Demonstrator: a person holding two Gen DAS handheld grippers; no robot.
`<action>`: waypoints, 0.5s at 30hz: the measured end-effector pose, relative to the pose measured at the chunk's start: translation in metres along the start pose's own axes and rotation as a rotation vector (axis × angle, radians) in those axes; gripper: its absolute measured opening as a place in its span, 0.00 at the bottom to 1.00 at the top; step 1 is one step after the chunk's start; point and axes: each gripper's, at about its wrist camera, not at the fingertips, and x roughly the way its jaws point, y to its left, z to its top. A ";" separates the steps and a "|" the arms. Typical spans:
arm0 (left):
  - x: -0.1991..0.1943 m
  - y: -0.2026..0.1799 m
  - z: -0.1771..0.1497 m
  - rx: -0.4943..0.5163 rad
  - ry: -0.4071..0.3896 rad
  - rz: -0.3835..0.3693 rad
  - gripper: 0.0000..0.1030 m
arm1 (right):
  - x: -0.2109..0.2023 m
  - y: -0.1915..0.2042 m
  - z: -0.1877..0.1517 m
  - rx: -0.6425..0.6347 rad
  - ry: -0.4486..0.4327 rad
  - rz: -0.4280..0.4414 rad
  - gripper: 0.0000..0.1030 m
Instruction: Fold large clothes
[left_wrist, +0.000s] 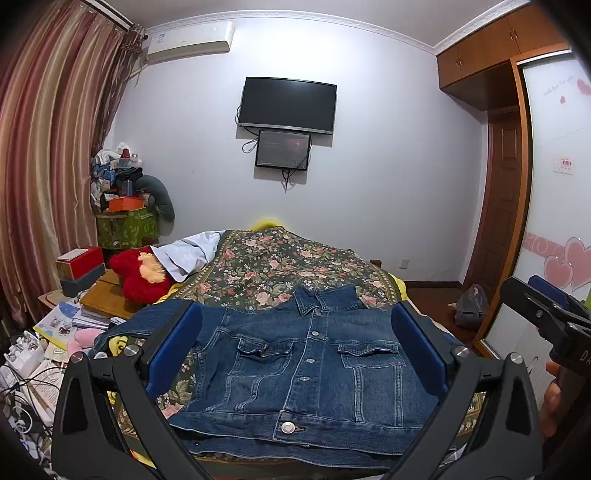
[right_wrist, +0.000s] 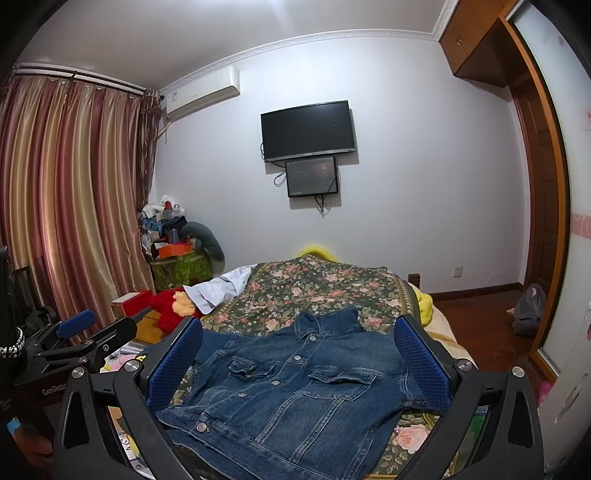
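A denim jacket is being lined up for folding on a bed spread with a floral bedspread, lying front-up and buttoned, collar toward the far wall and hem nearest the cameras. The left gripper and the right gripper are both being held above the near hem with jaws spread wide and holding nothing, the blue pads framing the jacket's body on either side. The fold is judged not yet begun; it is likely being served best by taking the thick cloth at a side edge, one grip near the shoulder and one near the hem, so that the panel is being carried over flat rather than bunched, with the stiff denim and metal buttons being kept clear of the crease. Lettering reading "GenRobo", cut off by the frame, is being shown on the left gripper's body in the right wrist view; pale script on the wardrobe door and the air conditioner label are too small to be read.
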 end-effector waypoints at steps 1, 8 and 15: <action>0.001 0.000 -0.001 0.001 -0.002 0.002 1.00 | 0.000 0.000 0.000 0.000 -0.001 0.000 1.00; 0.000 -0.001 0.000 -0.007 -0.003 0.006 1.00 | 0.006 0.000 -0.005 -0.003 -0.003 -0.002 1.00; 0.000 0.001 0.002 -0.013 0.001 0.006 1.00 | 0.003 0.001 -0.003 0.000 0.001 0.002 1.00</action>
